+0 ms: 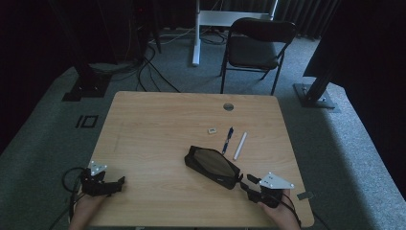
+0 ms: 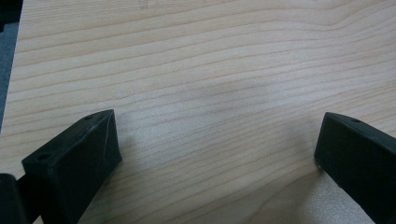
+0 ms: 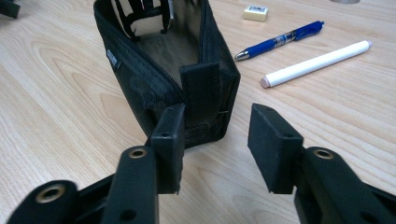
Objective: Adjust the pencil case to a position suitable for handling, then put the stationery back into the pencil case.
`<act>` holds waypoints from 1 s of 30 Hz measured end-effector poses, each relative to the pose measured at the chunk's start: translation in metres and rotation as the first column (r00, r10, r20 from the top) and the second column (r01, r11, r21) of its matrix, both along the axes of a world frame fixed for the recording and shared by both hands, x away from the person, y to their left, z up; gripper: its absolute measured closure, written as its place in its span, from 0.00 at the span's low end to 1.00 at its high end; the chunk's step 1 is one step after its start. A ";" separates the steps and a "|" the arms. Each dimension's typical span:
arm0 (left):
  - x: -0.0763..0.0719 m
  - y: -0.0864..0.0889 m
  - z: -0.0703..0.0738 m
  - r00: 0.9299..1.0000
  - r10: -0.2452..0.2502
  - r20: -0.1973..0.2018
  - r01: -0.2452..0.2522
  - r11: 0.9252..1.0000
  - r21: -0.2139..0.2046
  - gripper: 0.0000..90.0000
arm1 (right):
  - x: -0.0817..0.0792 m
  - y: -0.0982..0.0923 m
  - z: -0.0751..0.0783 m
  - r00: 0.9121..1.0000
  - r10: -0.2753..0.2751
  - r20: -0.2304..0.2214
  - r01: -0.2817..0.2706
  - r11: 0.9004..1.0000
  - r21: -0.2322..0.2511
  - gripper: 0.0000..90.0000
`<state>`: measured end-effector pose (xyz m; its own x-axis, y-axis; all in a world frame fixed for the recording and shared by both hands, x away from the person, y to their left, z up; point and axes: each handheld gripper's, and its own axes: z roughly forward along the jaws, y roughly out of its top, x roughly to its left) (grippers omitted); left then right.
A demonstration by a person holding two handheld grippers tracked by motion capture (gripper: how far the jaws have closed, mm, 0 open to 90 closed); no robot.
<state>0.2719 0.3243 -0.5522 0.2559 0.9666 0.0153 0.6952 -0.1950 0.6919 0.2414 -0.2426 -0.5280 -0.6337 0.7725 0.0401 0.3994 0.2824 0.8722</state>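
Note:
A black zip pencil case (image 1: 213, 166) lies open in the middle of the wooden table (image 1: 158, 124), its mouth showing in the right gripper view (image 3: 168, 51). My right gripper (image 1: 250, 183) sits at the case's near right end, open, its jaws parted with nothing between them (image 3: 215, 140); the case's end tab (image 3: 200, 91) stands just beyond the pads. Beside the case lie a blue pen (image 1: 228, 140) (image 3: 280, 40), a white marker (image 1: 240, 145) (image 3: 315, 63) and a small eraser (image 1: 212, 130) (image 3: 255, 12). My left gripper (image 1: 117, 184) rests at the table's front left, open wide over bare wood (image 2: 215, 154).
A round cable hole (image 1: 228, 106) sits near the table's far edge. A black folding chair (image 1: 253, 48) and a white desk leg (image 1: 196, 33) stand beyond the table. Cables run over the grey carpet at the back left.

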 end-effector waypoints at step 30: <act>0.000 0.000 0.000 1.000 0.000 0.000 0.000 1.000 0.000 0.00 | 0.055 -0.021 0.016 0.983 -0.181 0.042 0.177 0.979 0.098 0.54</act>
